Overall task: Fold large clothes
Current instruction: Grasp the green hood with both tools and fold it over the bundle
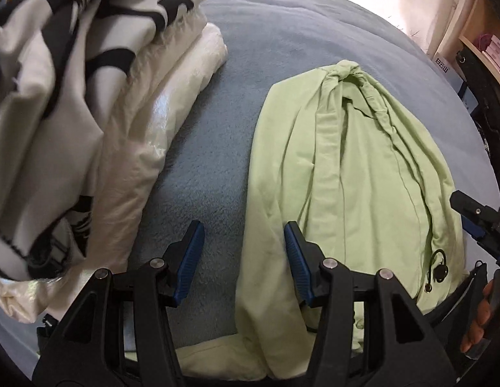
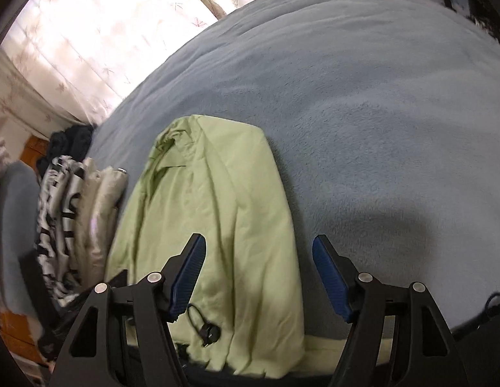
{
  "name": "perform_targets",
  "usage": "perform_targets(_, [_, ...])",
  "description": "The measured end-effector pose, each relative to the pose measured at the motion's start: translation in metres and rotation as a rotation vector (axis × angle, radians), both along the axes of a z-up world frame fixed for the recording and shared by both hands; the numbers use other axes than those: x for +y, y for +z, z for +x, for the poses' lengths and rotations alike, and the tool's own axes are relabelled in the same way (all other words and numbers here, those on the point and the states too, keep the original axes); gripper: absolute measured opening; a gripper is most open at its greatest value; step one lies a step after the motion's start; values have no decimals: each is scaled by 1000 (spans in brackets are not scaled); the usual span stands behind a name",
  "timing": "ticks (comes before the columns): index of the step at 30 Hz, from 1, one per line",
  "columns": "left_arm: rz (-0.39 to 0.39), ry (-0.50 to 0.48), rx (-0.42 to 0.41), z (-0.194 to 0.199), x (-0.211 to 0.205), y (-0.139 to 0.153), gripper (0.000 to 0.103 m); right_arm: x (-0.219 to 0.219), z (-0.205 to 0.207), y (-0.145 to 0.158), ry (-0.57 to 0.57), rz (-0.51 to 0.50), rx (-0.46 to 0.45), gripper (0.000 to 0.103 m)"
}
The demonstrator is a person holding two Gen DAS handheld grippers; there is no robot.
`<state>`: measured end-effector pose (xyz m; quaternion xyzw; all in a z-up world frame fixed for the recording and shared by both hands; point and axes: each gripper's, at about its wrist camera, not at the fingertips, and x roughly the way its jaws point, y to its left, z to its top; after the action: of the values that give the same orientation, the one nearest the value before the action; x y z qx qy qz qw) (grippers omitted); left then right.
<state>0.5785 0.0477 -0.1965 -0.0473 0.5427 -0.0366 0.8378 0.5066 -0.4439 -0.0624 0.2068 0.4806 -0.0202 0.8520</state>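
A green jacket (image 1: 353,174) is laid lengthwise on the blue blanket (image 1: 282,32), beside stacked clothes (image 1: 72,103). The left gripper (image 1: 243,258) and right gripper (image 2: 259,274) are held released above its near hem, nothing grasped.

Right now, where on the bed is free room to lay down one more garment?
Free: the blanket right of the green jacket, and beyond its collar. A narrow strip lies between jacket and folded pile. Crowded: the pile's side.
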Motion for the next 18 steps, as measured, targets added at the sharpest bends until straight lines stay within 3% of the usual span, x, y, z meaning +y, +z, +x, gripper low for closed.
perform_targets(3, [19,-3,-2,4,-4,-2,40,5,11,-12,-27,-26,29,63])
perform_targets(5, [1,-11,6,7,-10,-3,8,7,16,-20,-39,-34,47,60])
perform_targets(7, [15,-10,-18,6,-19,2,0,11,19,-24,-43,-46,42,55])
perform_targets(9, [73,-32,-51,2,-32,6,0,15,22,-23,-28,-56,26,34])
perform_targets(10, [86,-35,-63,0,-35,9,0,18,23,-21,-18,-71,22,18])
perform_targets(11, [84,-36,-72,-2,-37,12,0,23,23,-18,-6,-103,16,8])
perform_targets(14, [54,-43,-135,-12,-36,29,0,41,12,3,70,-178,-75,4])
perform_targets(18, [-12,-100,-273,-44,-28,59,0,61,-27,48,190,-205,-292,4])
